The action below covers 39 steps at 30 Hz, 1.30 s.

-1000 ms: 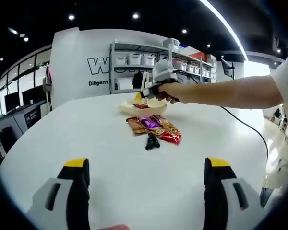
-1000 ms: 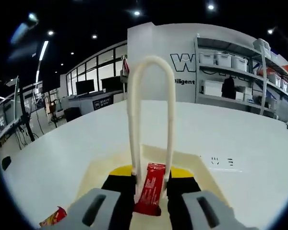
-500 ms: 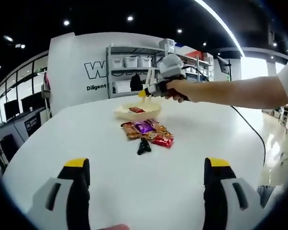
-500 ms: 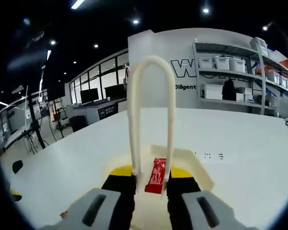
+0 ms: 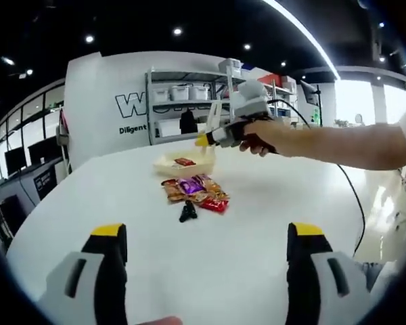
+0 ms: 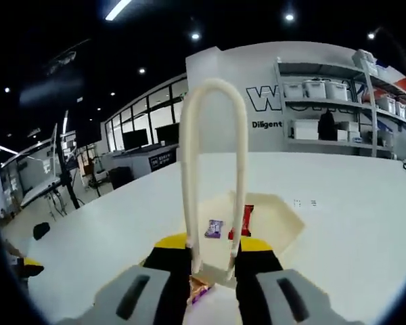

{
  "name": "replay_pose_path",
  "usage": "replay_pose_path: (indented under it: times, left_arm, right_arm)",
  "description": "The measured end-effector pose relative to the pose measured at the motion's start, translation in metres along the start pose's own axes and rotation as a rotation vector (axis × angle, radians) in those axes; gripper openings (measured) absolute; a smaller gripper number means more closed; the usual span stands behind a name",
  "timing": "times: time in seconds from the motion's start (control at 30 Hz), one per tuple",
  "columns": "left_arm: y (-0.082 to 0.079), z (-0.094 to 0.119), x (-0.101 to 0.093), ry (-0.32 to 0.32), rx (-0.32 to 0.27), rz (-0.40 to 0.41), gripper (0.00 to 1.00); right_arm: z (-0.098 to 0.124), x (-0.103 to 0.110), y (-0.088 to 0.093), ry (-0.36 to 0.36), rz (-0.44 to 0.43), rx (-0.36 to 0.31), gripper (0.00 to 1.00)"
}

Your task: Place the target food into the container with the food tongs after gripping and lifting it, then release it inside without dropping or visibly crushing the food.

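A cream tray [image 5: 169, 163] stands far out on the white table [image 5: 210, 257], and a red snack packet [image 5: 184, 162] lies in it. My right gripper [image 5: 213, 137], held by a person's hand, hovers above and right of the tray, shut on cream food tongs [image 5: 214, 115]. In the right gripper view the right gripper [image 6: 213, 247] clamps the tongs [image 6: 213, 135], whose tips hang with nothing between them above the tray [image 6: 277, 217]. The red packet [image 6: 245, 220] rests inside, with a small purple packet [image 6: 214, 228] beside it. My left gripper [image 5: 206, 233] is open low over the near table.
Several snack packets [image 5: 193, 189] lie piled just in front of the tray, with a small black object [image 5: 187, 213] nearer. One packet [image 6: 197, 291] shows below the tongs. A cable [image 5: 355, 210] trails over the right table edge. Shelving [image 5: 183, 108] stands behind.
The red packet was between the tong tips; now it lies in the tray, free of them. The right gripper has risen and drawn back with the tongs. Left gripper remains open.
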<state>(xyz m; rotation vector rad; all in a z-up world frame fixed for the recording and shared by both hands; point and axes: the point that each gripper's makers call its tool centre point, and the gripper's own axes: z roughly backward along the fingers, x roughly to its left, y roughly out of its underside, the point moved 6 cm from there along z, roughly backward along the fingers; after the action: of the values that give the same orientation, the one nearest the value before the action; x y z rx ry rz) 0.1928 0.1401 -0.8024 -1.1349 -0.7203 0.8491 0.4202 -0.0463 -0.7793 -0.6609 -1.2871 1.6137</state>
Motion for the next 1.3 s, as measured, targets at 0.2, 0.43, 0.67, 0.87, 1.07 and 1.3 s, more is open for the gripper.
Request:
replay_pose_path:
  times: [0.2,0.43,0.67,0.87,1.07,1.3]
  left_arm:
    - [-0.004,0.003,-0.003,0.007,-0.005,-0.001,0.96]
    - [-0.004,0.007,-0.006,0.005,-0.01,-0.008,0.96]
    - [-0.003,0.01,-0.008,0.002,-0.014,0.002,0.94]
    - [-0.003,0.014,-0.008,0.007,-0.014,-0.025,0.94]
    - [-0.007,0.014,-0.007,0.008,-0.028,-0.015,0.94]
    - [-0.011,0.012,-0.013,0.022,-0.04,-0.017,0.93]
  right_arm:
    - [0.003,0.02,0.02,-0.013,0.01,0.029,0.18]
    - [0.006,0.035,0.029,-0.009,0.032,0.03,0.18]
    - [0.004,0.042,0.037,0.082,0.108,0.035,0.18]
    - [0.011,0.041,0.043,0.057,0.107,0.051,0.18]
    - [0.02,0.028,0.046,0.029,0.052,0.067,0.19]
    - [0.021,0.03,0.051,0.026,0.064,0.082,0.2]
